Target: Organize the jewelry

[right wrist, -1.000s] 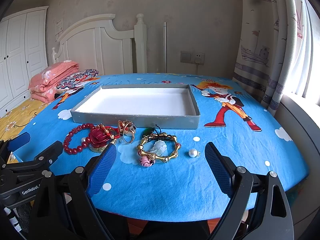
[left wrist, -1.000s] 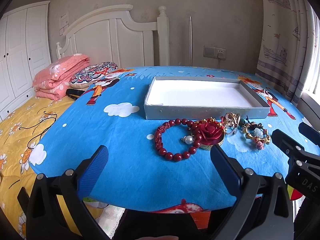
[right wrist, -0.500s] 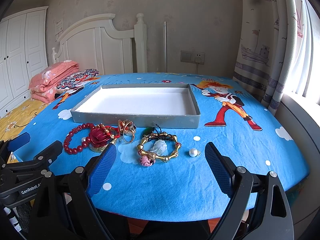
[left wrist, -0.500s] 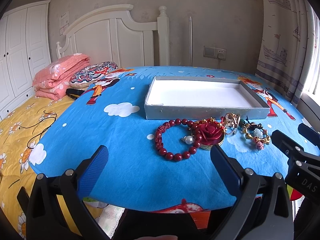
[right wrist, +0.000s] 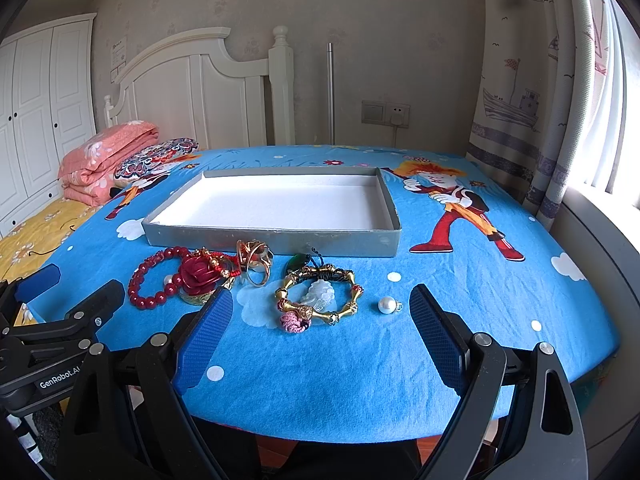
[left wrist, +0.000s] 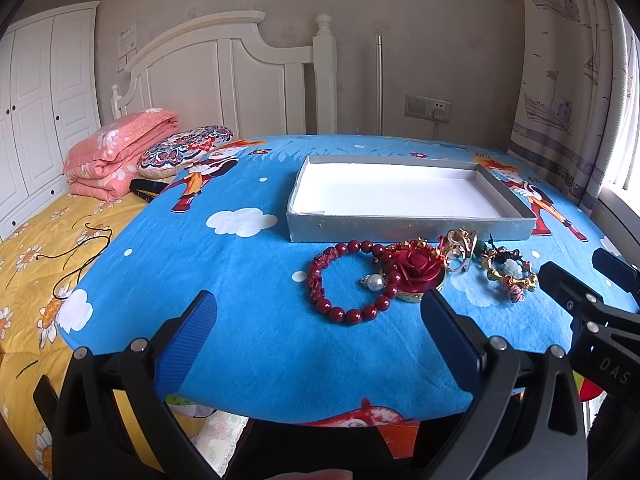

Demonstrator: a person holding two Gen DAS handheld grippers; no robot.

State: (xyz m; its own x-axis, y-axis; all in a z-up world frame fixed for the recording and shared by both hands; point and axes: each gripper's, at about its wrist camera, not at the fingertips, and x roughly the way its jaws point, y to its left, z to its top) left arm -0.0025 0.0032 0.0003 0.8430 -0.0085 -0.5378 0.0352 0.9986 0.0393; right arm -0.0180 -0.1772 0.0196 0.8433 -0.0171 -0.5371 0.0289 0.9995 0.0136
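Where tray point(right wrist: 272, 236) lies, long axis left-right, jewelry in front.

We see bright daylight from the window point(right wrist: 600, 128) at right; focus sharp, fisheye bending and dark vignette at the corners

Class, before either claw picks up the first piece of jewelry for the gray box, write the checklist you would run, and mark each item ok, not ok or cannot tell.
1. Left claw open and holding nothing: ok.
2. Right claw open and holding nothing: ok.
3. Gray box has room inside: ok.
4. Gold bracelet lies between the right claw's fingers, free to grasp: ok.
5. Red bead bracelet lies apart from the rose ornament: not ok, they touch.
6. Loose pearl lies apart from other pieces: ok.
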